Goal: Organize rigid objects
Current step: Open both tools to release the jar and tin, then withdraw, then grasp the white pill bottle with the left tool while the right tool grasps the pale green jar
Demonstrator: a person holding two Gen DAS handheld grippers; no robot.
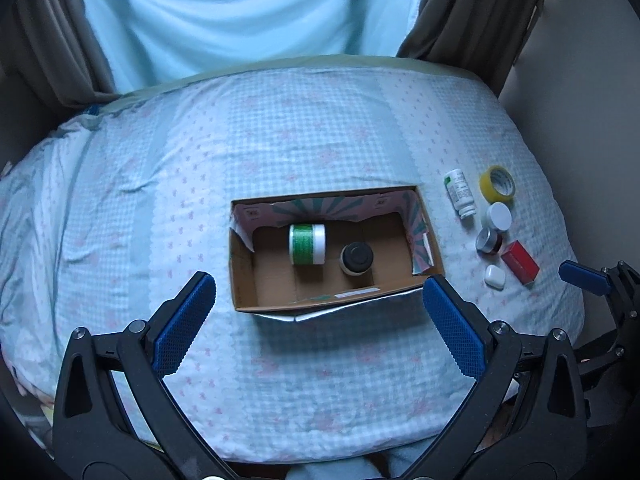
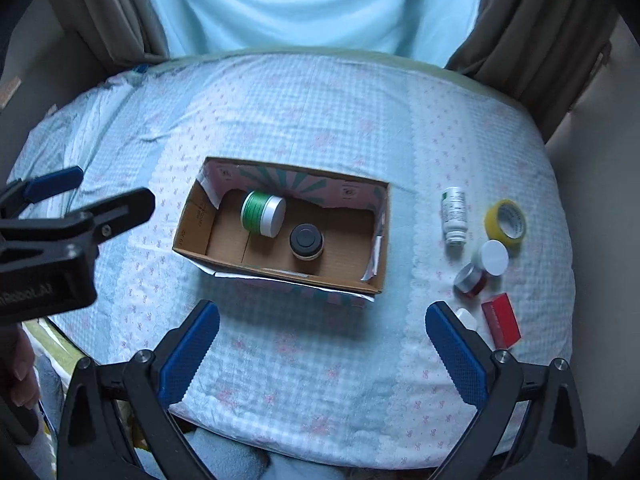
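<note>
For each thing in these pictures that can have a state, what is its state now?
cardboard box: open on top, holding two jars
green jar: on its side in the box
black-lidded jar: upright in the box
white bottle: lying outside the box
yellow tape roll: tilted, outside
white-lidded jar: outside, lid on
red box: outside, closed
left gripper: open, empty
right gripper: open, empty
</note>
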